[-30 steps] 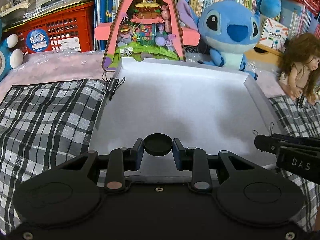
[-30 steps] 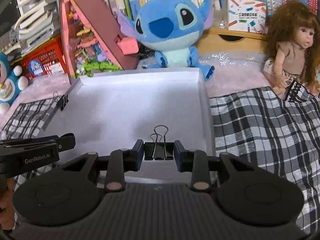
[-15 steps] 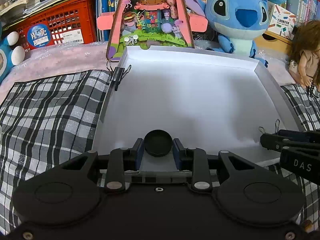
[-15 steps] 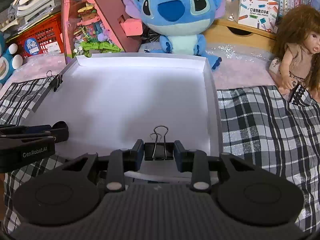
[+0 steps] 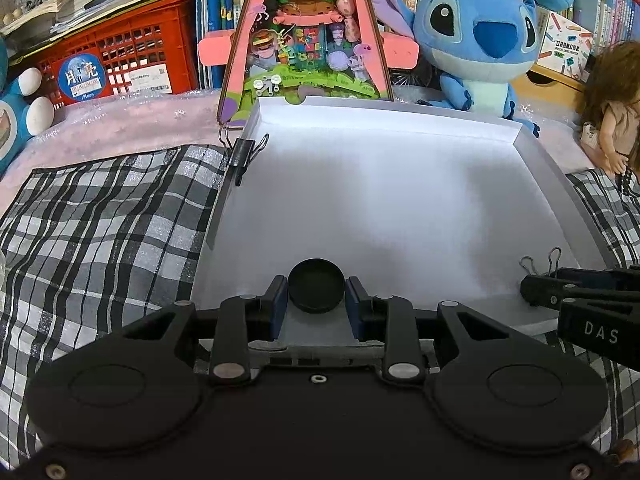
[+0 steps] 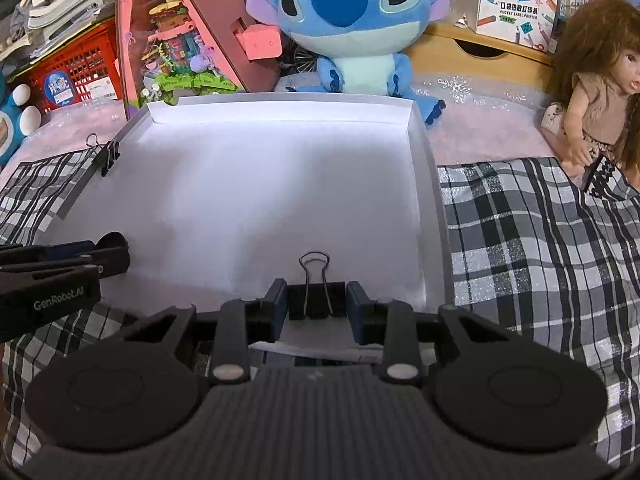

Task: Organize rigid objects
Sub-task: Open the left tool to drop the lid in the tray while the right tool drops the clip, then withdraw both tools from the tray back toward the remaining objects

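A shallow white tray (image 5: pixel 540 160) lies on a black-and-white checked cloth. My left gripper (image 5: pixel 316 298) is shut on a round black cap (image 5: pixel 316 286) just above the tray's near left part. My right gripper (image 6: pixel 317 300) is over the tray's near right part, and its jaws are opening. A black binder clip (image 6: pixel 317 298) stands between them with thin gaps at both pads, its wire handle pointing away from me. In the left wrist view the right gripper (image 5: pixel 534 292) shows at the right edge. In the right wrist view the left gripper (image 6: pixel 114 256) shows at the left edge.
Another black binder clip (image 5: pixel 242 152) is clamped on the tray's left rim. Behind the tray stand a pink triangular toy house (image 5: pixel 308 40), a blue plush (image 5: pixel 476 40), a red crate (image 5: pixel 120 64) and books. A doll (image 6: pixel 596 92) sits at the right on the checked cloth (image 6: pixel 540 240).
The right fingers have spread a little off the binder clip, and its handles now line up as one loop. The left gripper keeps the cap in the same place.
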The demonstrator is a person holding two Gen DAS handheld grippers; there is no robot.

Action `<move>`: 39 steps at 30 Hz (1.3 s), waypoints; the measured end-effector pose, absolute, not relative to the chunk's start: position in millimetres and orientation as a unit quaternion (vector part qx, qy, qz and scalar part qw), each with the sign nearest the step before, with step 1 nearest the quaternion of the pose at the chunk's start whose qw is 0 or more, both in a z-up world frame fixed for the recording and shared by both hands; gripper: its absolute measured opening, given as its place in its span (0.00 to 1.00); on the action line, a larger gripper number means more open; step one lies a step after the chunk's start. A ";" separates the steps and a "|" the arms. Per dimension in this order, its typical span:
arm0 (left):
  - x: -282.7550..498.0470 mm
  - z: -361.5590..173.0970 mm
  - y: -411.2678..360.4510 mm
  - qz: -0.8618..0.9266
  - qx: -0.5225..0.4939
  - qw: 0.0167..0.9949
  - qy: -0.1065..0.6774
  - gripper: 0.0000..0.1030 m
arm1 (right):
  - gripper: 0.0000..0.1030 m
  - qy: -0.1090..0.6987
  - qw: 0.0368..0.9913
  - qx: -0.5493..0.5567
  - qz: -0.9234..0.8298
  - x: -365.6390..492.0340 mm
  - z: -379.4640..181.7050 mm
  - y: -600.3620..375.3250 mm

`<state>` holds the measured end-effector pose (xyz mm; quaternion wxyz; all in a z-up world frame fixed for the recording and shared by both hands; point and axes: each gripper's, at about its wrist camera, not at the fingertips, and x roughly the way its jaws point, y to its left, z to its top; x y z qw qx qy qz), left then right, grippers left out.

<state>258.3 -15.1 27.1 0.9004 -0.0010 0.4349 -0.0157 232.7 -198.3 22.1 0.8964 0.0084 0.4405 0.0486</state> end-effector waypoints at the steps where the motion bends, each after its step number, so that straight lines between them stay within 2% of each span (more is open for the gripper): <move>1: 257.4 27.5 -15.3 -0.013 0.001 0.902 0.432 0.30 | 0.41 0.439 0.897 0.008 0.049 232.4 21.7 -198.2; 2: 255.8 28.1 -15.8 -0.010 0.005 0.903 0.430 0.36 | 0.41 0.437 0.898 0.007 0.050 231.8 21.8 -197.9; 3: 254.0 29.4 -16.1 -0.009 0.009 0.904 0.428 0.44 | 0.50 0.434 0.899 0.008 0.053 230.7 22.4 -198.0; 7: 243.5 38.5 -15.7 -0.017 0.028 0.914 0.405 0.52 | 0.66 0.416 0.906 0.022 0.067 222.9 30.8 -202.3; 13: 222.7 56.9 -8.7 -0.021 0.031 0.924 0.379 0.68 | 0.77 0.388 0.918 0.024 0.079 204.7 48.0 -209.8; 15: 211.4 63.8 -5.3 -0.028 0.029 0.928 0.369 0.77 | 0.81 0.376 0.923 0.016 0.082 196.5 52.9 -210.9; 26: 147.4 85.6 8.3 -0.053 0.010 0.945 0.323 0.84 | 0.87 0.328 0.938 0.000 0.115 141.2 61.4 -212.5; 39: 87.1 58.9 10.3 -0.075 -0.005 0.943 0.326 0.84 | 0.99 0.301 0.942 -0.025 0.145 84.1 48.3 -208.0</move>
